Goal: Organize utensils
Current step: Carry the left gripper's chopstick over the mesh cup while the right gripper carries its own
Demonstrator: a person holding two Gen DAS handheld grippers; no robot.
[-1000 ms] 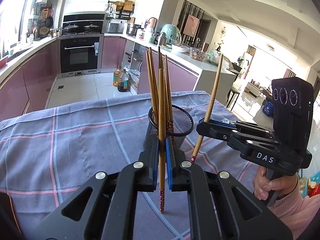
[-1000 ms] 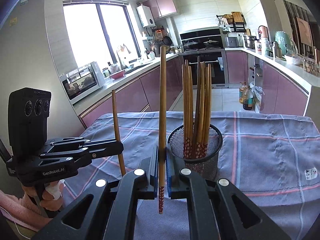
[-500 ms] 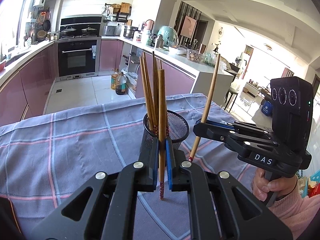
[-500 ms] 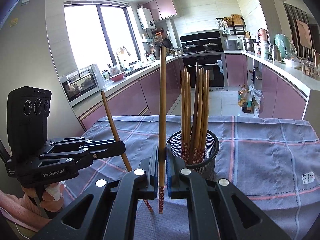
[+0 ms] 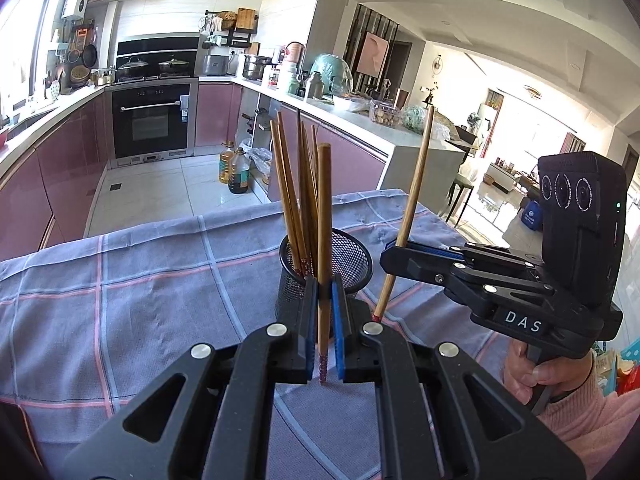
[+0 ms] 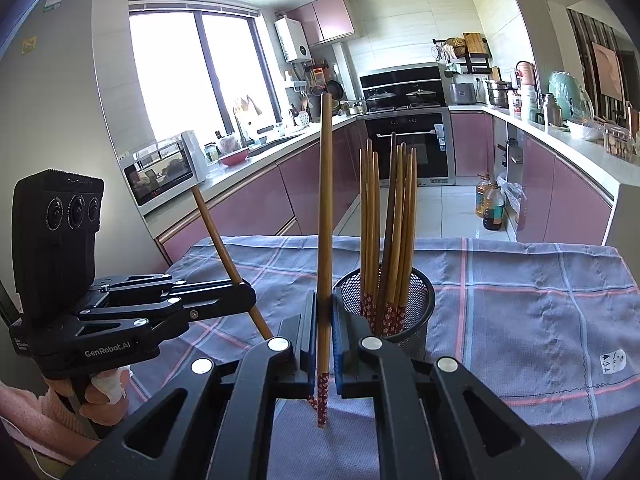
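A black mesh holder (image 5: 348,256) (image 6: 420,296) stands on the checked cloth with several wooden chopsticks (image 5: 298,200) (image 6: 394,224) upright in it. My left gripper (image 5: 324,320) is shut on one chopstick (image 5: 324,216), held upright just in front of the holder. My right gripper (image 6: 325,328) is shut on another chopstick (image 6: 325,200), held upright to the left of the holder. Each gripper shows in the other's view, the right (image 5: 394,254) tilting its chopstick (image 5: 412,204), the left (image 6: 244,298) tilting its own (image 6: 220,240).
The blue-grey checked tablecloth (image 5: 140,280) (image 6: 520,300) covers the table. Behind it lie the kitchen floor, pink cabinets, an oven (image 5: 150,120) and oil bottles (image 5: 236,170). A small tag (image 6: 614,362) sits on the cloth at the right.
Both grippers have drawn back a little and lower. The left chopstick has leaned more in the right wrist view. Both holds are unchanged.
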